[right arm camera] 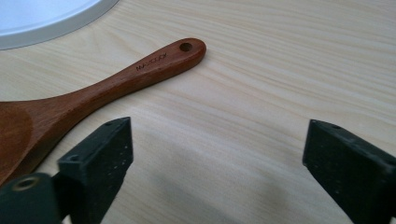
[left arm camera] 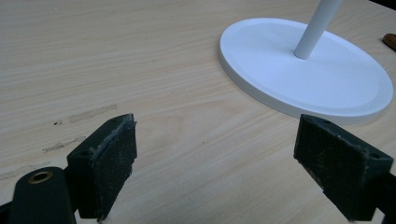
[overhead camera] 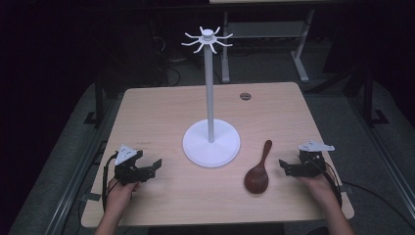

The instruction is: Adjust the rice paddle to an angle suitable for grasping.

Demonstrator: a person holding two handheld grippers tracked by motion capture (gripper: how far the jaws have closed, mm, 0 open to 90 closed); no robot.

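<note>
A white stand (overhead camera: pixel 211 98) with a round base (overhead camera: pixel 211 145) and a ring of hooks (overhead camera: pixel 207 39) on top rises from the middle of the wooden table (overhead camera: pixel 166 112). To its right lies a dark wooden spoon (overhead camera: pixel 259 171), bowl toward me, with a hole at the handle's end (right arm camera: pixel 186 46). My left gripper (overhead camera: pixel 155 166) rests open at the front left, aimed at the base (left arm camera: pixel 303 70). Just right of the spoon's bowl, my right gripper (overhead camera: pixel 285 168) is open; the spoon (right arm camera: pixel 93 93) lies left of its jaws. Nothing is between either pair of pads.
A grey cable port (overhead camera: pixel 245 96) sits near the table's far edge. Desk legs and cables stand on the dark floor behind the table. Bare wood (right arm camera: pixel 261 93) stretches ahead of the right gripper.
</note>
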